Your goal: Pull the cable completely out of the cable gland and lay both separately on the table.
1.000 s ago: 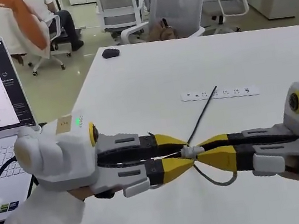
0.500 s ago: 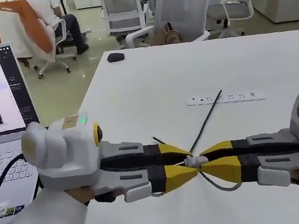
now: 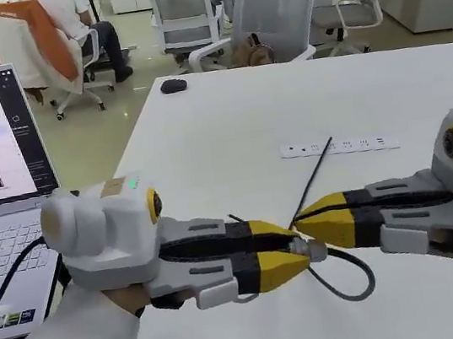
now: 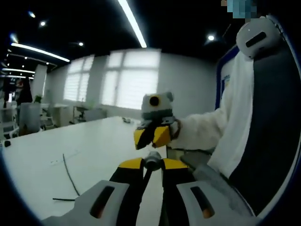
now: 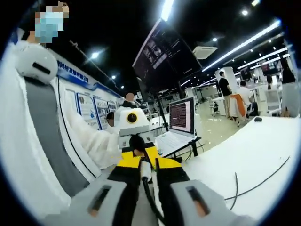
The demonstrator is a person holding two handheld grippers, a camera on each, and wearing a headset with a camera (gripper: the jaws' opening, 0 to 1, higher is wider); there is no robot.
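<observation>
Right gripper (image 3: 298, 220), clamped on the cable (image 3: 351, 291), has lifted away from left gripper (image 3: 302, 245) gripping the cable gland (image 3: 315, 248)

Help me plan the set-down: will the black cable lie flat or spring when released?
Probably floppy yet springy: the cable curls in a loop below the right gripper. Being thin, it is likely light and may trail after the gland.

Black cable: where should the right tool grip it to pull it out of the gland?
Grip the thin black cable close to where it leaves the small grey cable gland, coming from opposite the left tool and along the gland's axis. Gripping further out on the slack loop would likely just straighten it.
</observation>
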